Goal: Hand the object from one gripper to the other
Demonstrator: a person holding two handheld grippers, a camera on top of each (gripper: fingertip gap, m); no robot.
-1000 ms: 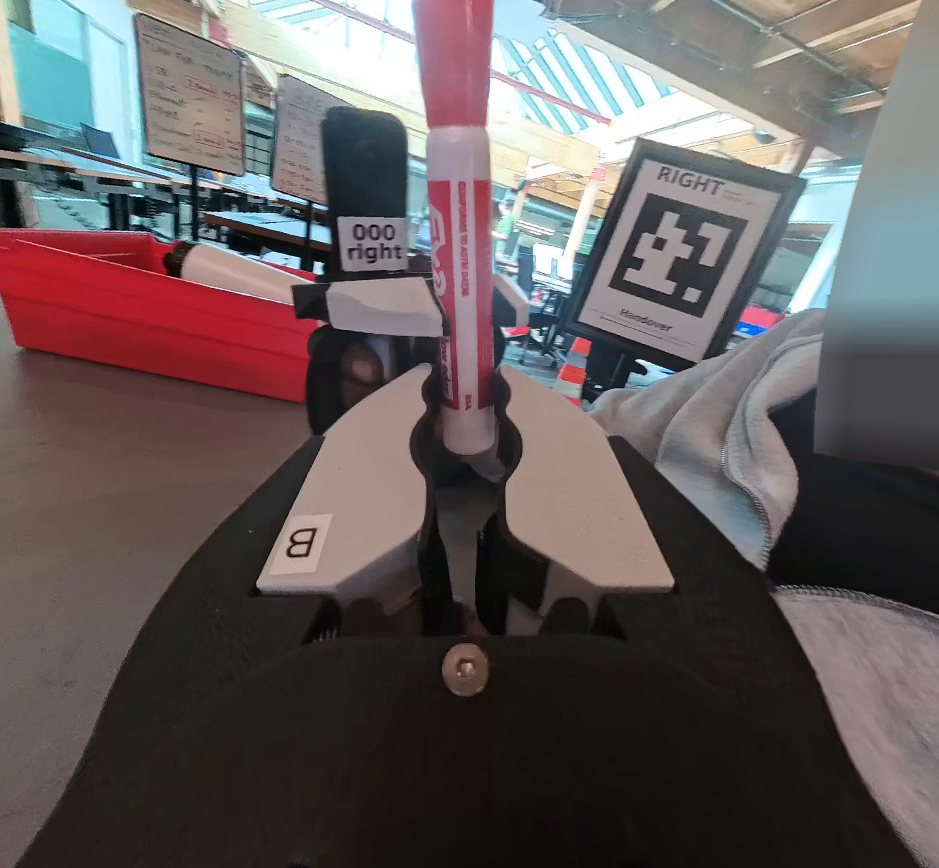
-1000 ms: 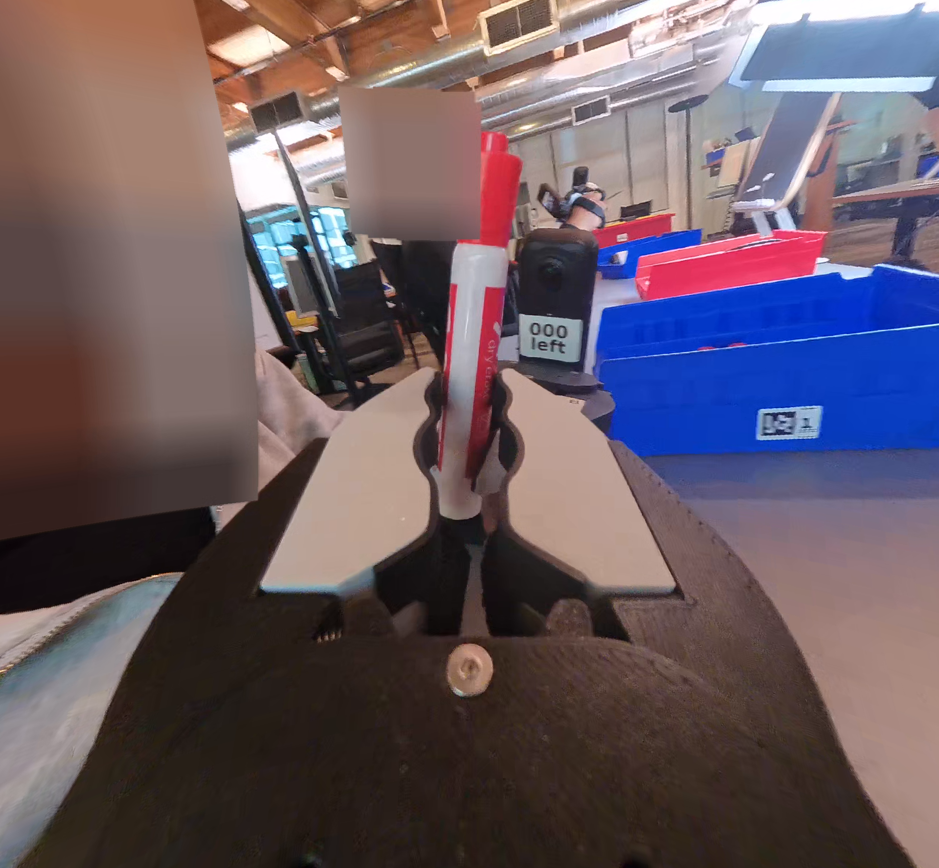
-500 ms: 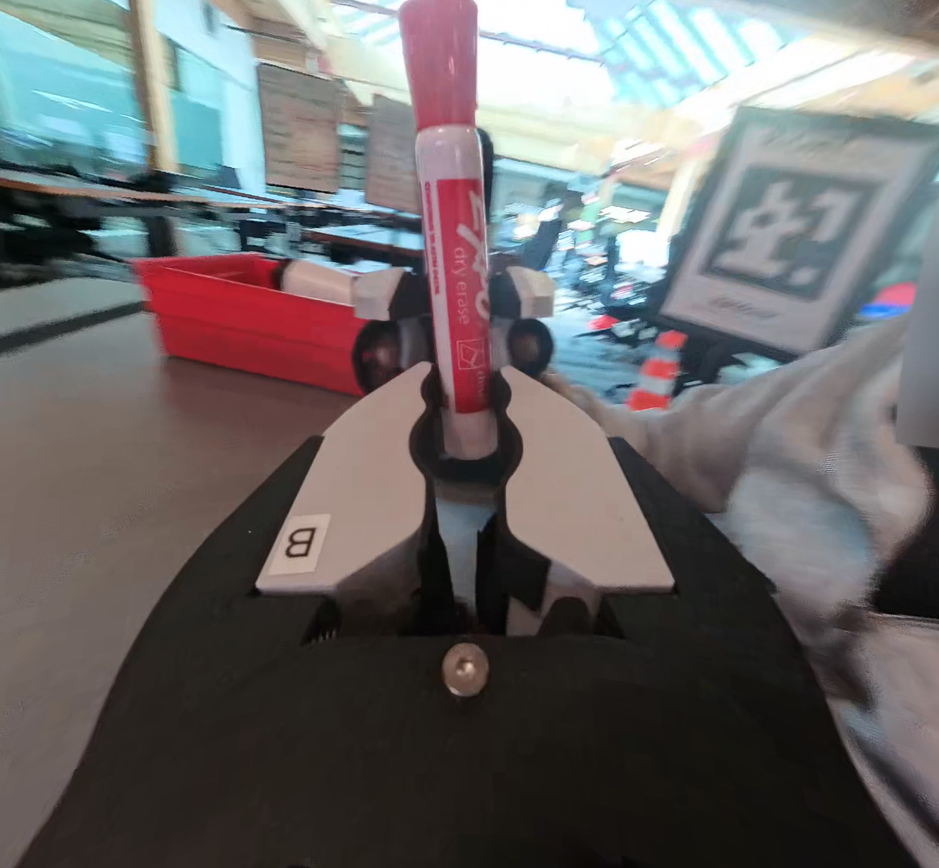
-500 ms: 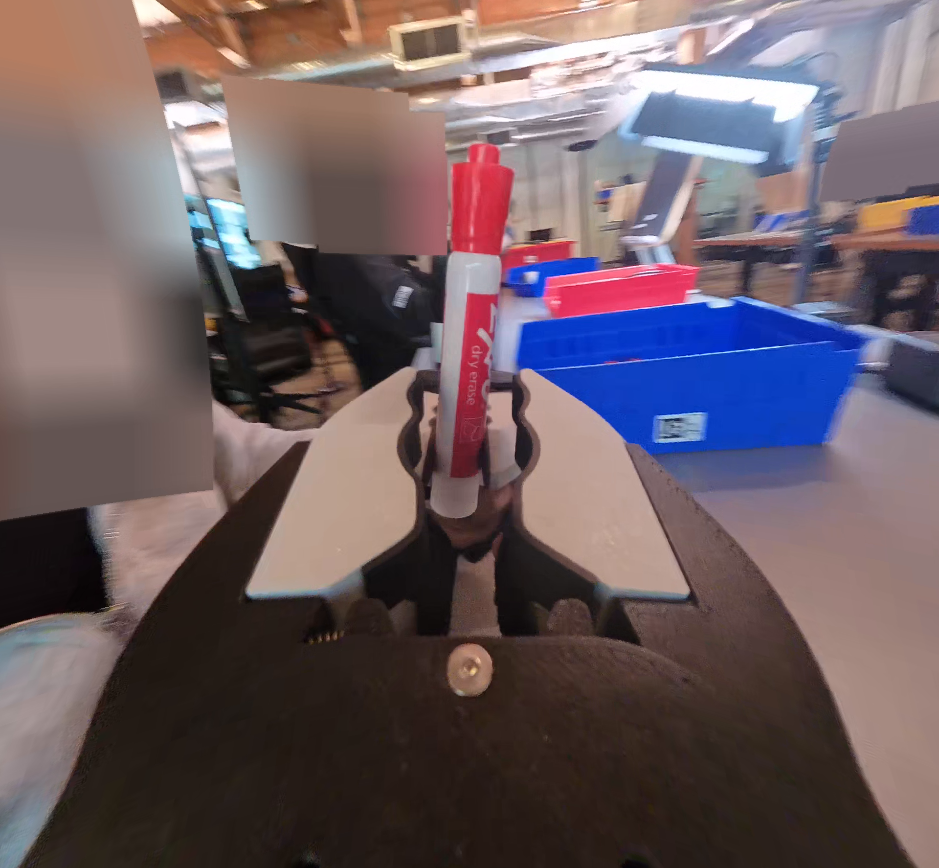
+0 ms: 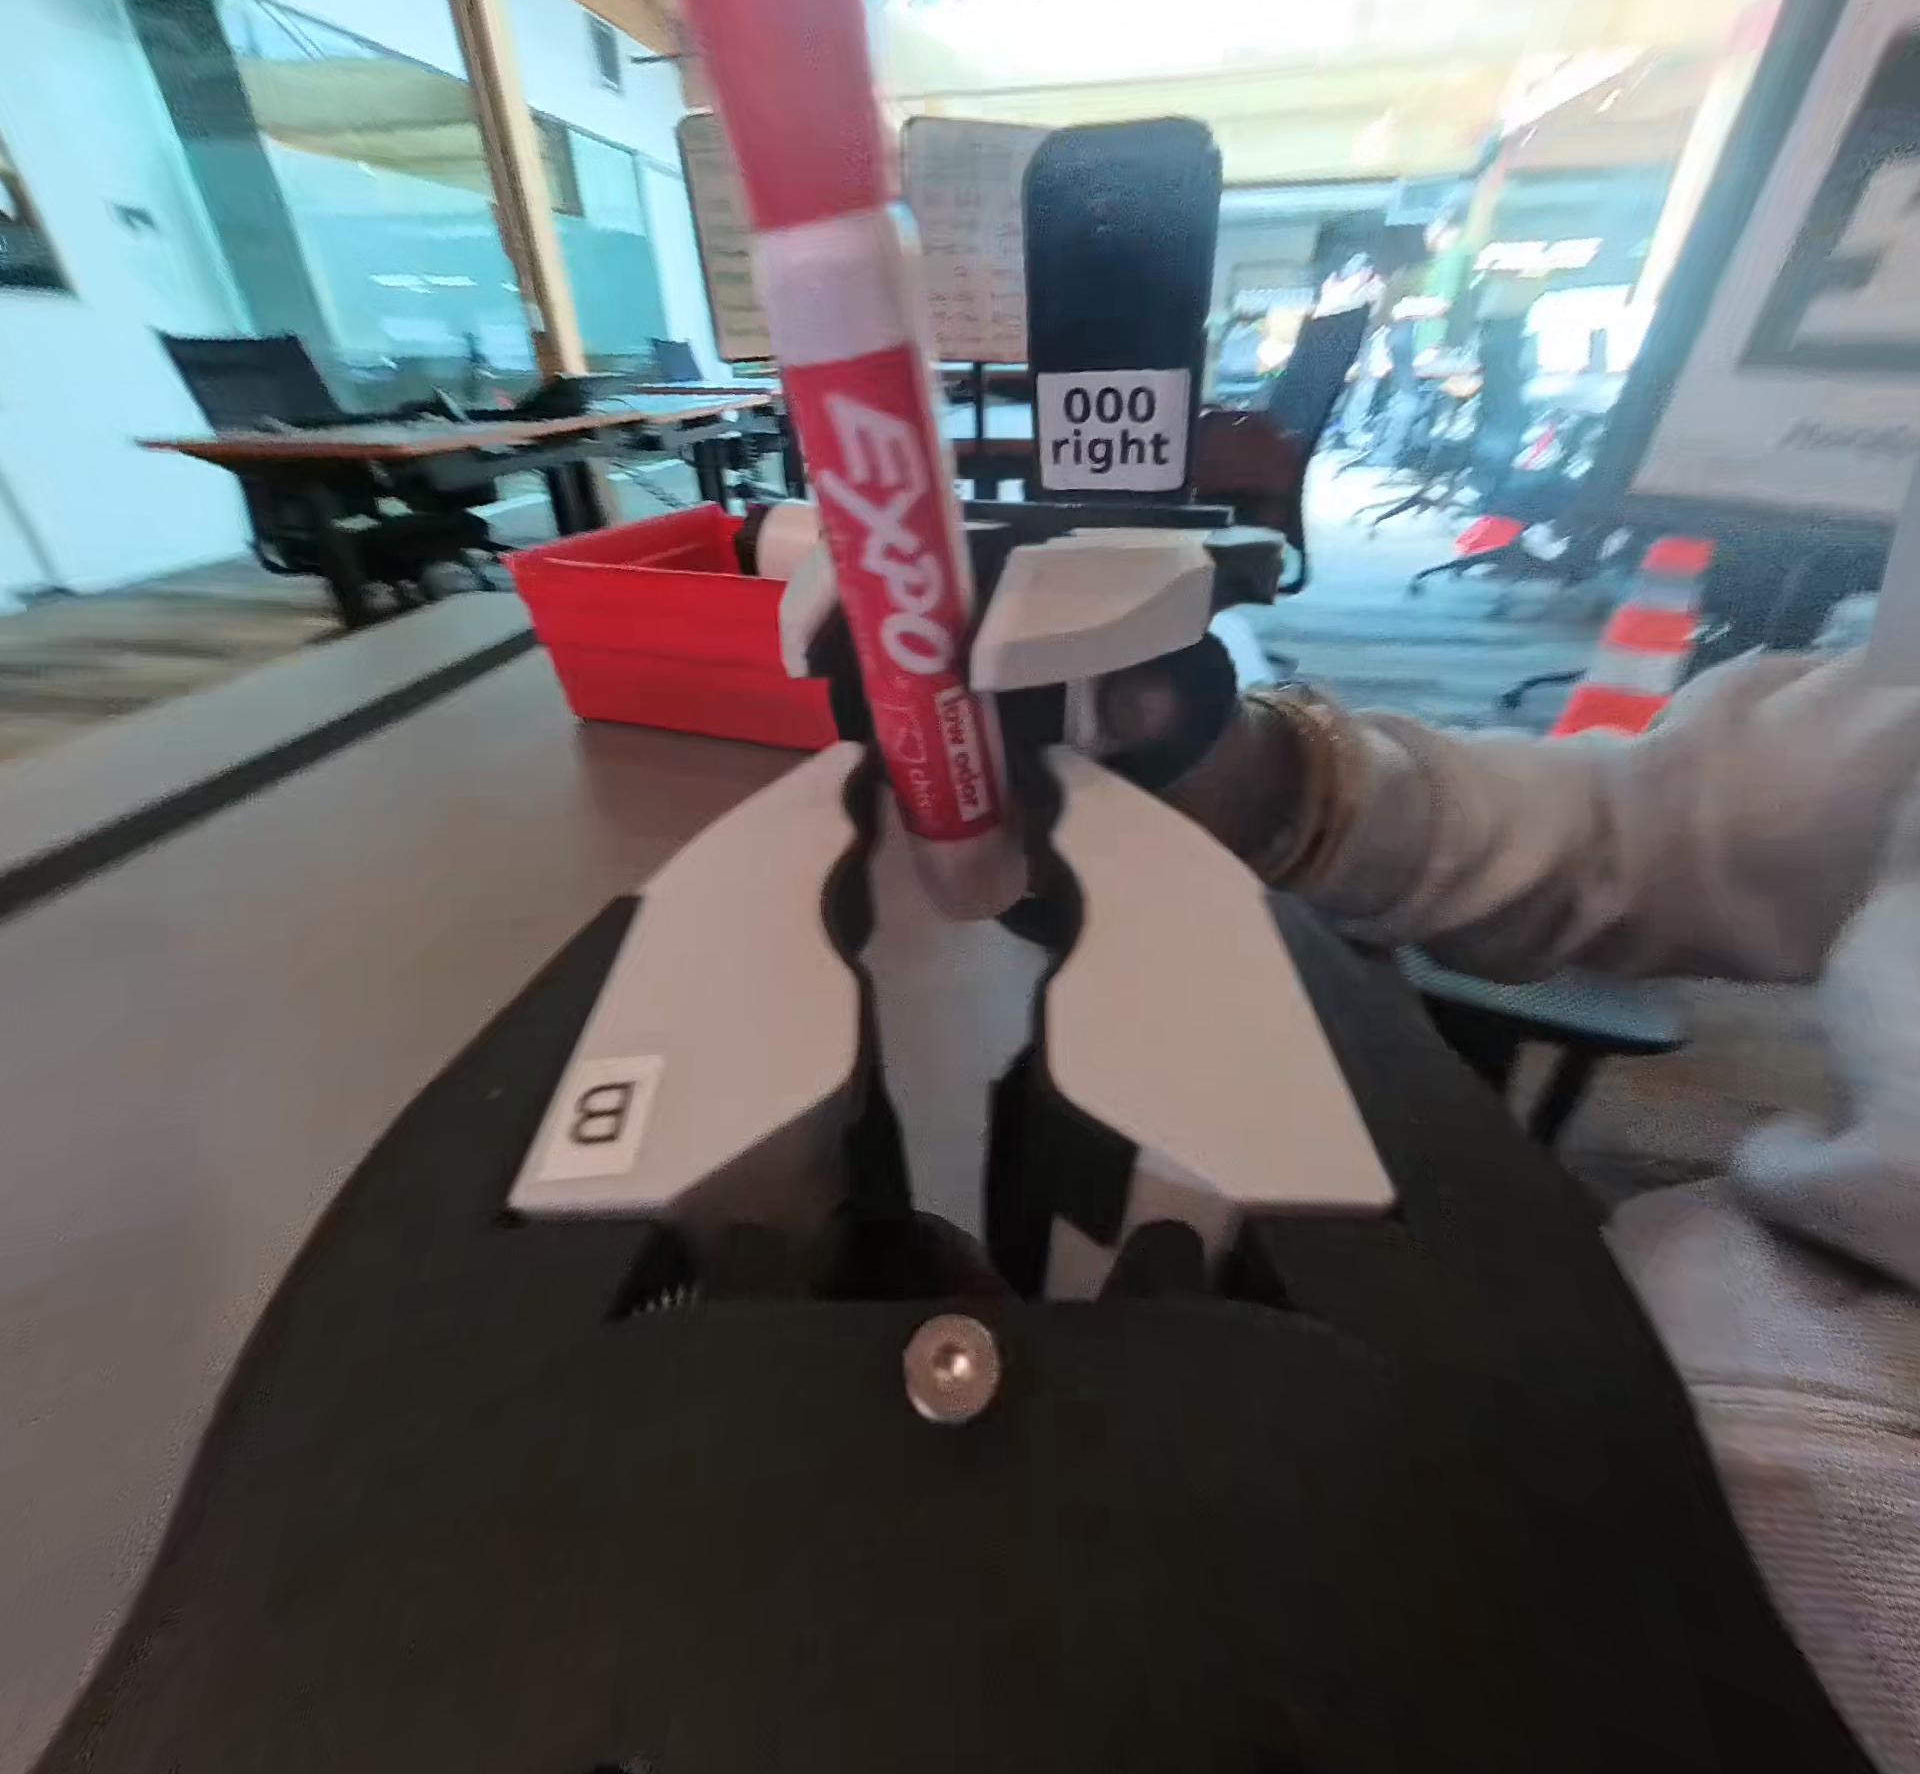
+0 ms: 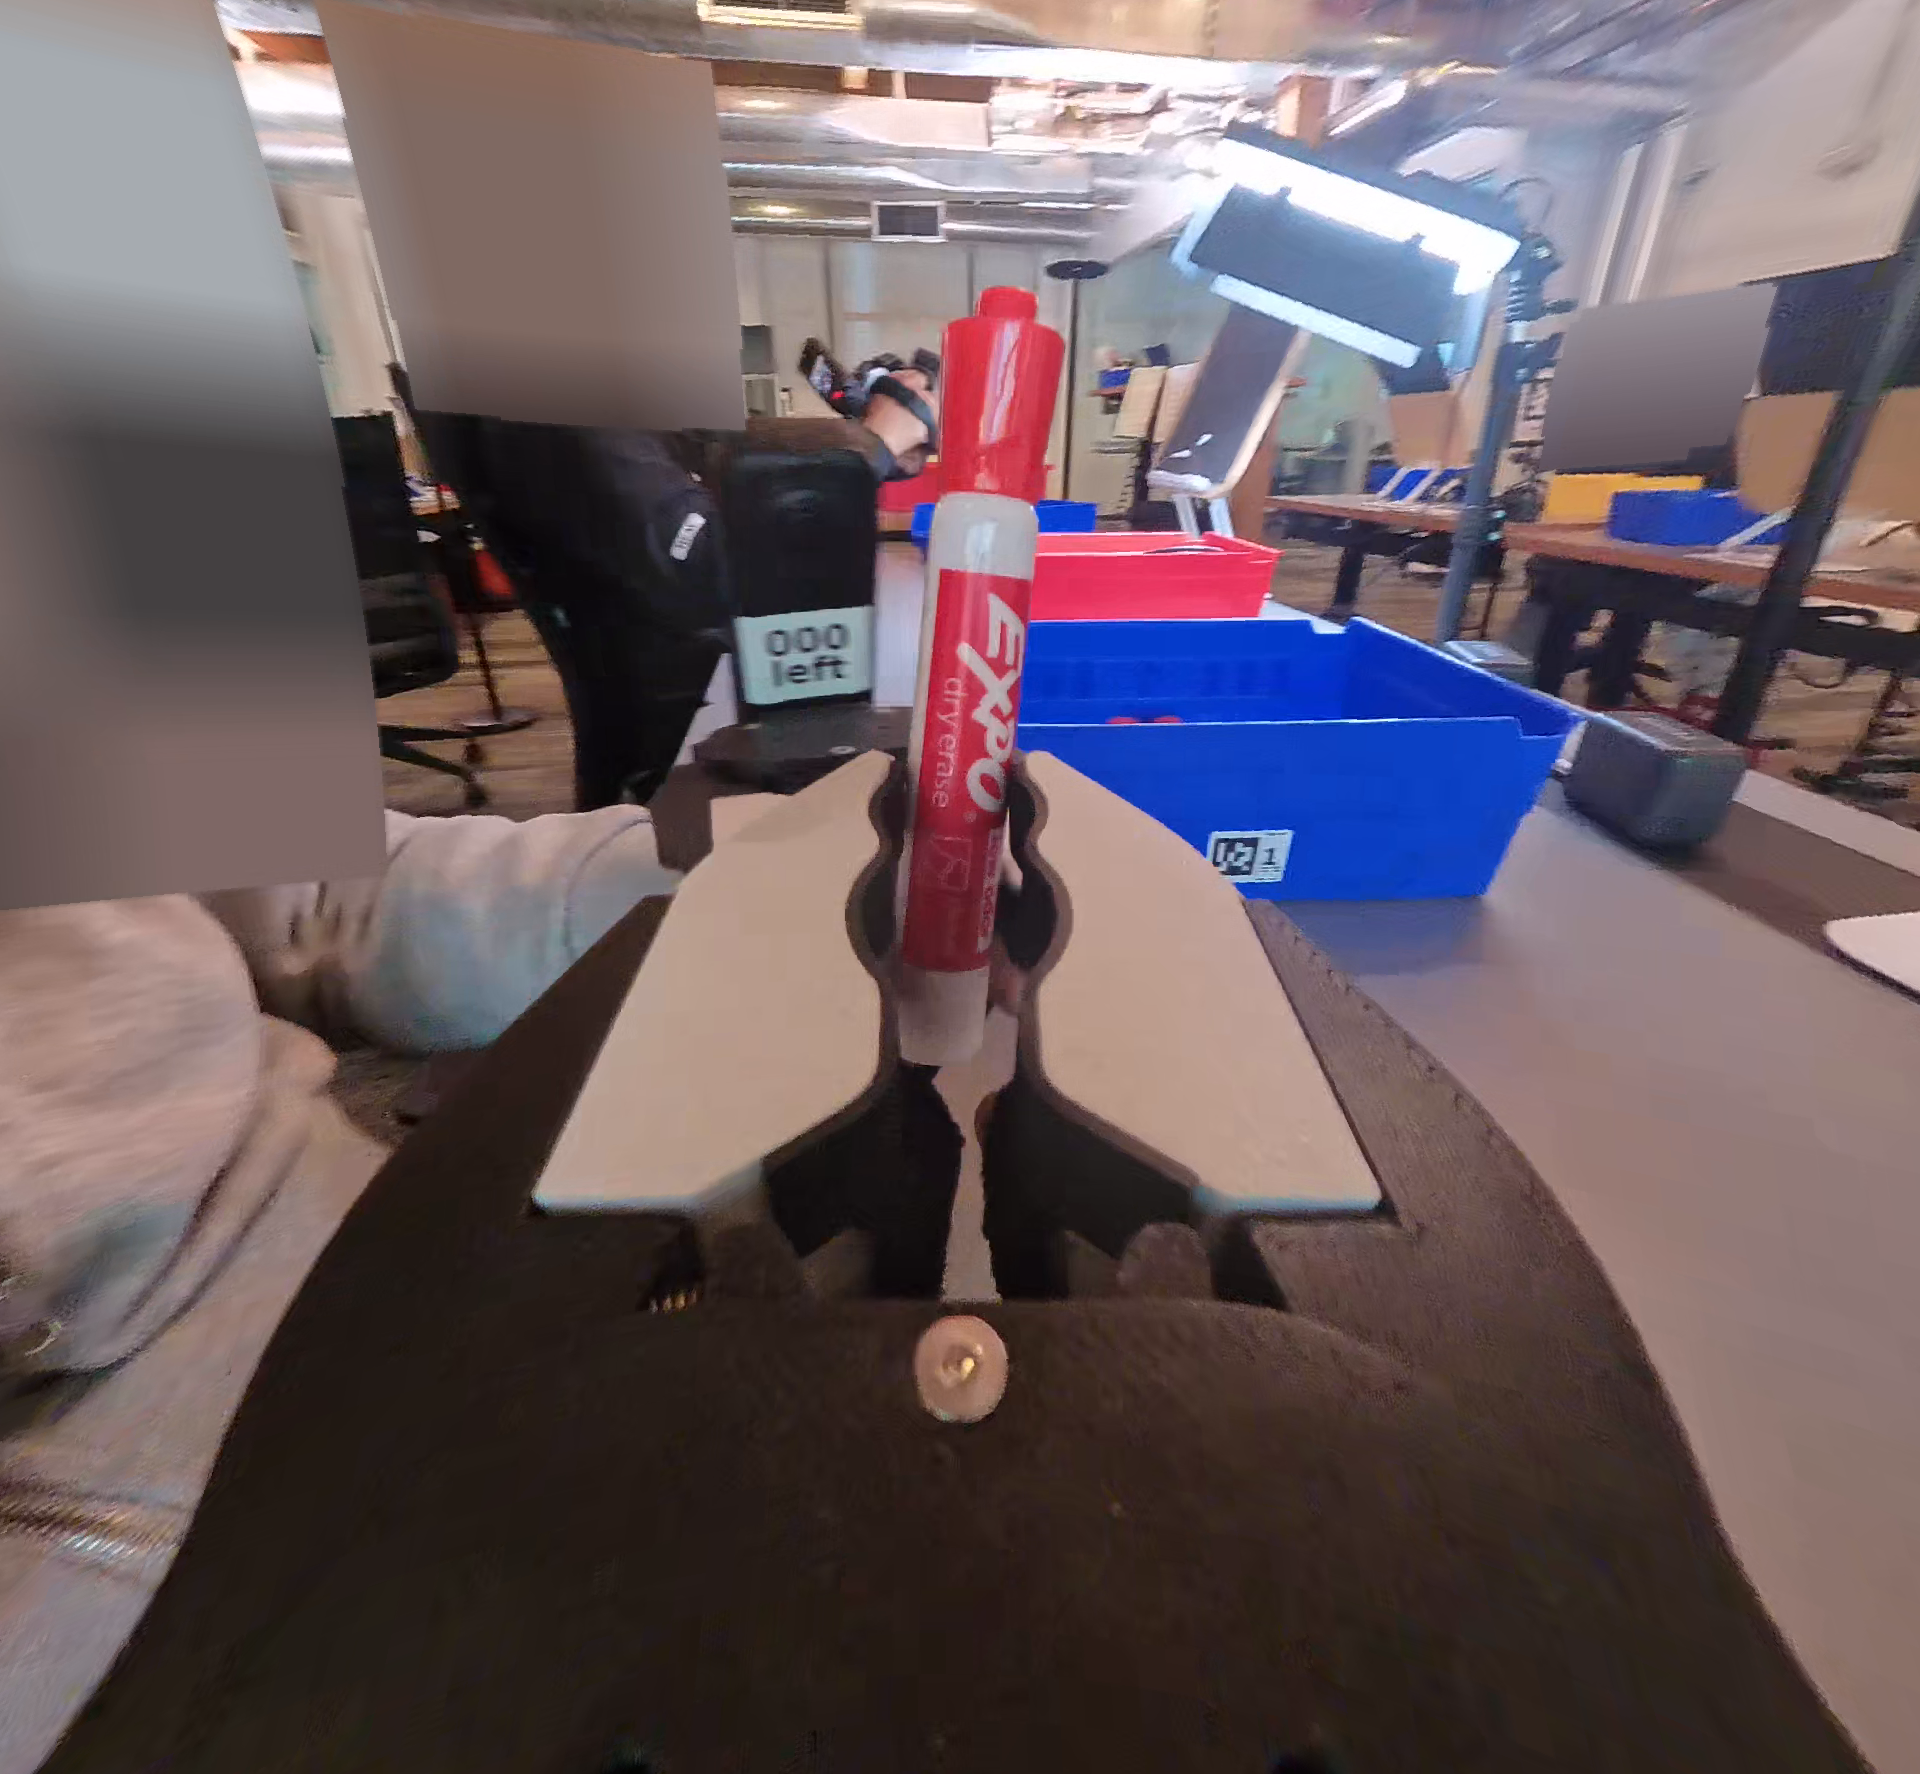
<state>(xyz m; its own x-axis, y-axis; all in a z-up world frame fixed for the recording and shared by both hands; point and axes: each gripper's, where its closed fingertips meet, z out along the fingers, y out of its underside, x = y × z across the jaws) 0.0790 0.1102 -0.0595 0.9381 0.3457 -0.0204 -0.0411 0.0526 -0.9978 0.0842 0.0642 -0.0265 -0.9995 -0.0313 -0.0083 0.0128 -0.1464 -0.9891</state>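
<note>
Surface: grey. Left gripper: level, fingers spread, released around marker's lower end. Right gripper: facing it, fingers clenched on red dry-erase marker. Marker: nearly upright, cap up, between both grippers.

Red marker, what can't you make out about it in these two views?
Left wrist view: the red marker's cap tip is cut off by the top edge and blurred.
Right wrist view: the left hand-held gripper's fingertips are hidden behind the marker and the right hand-held gripper.
</note>
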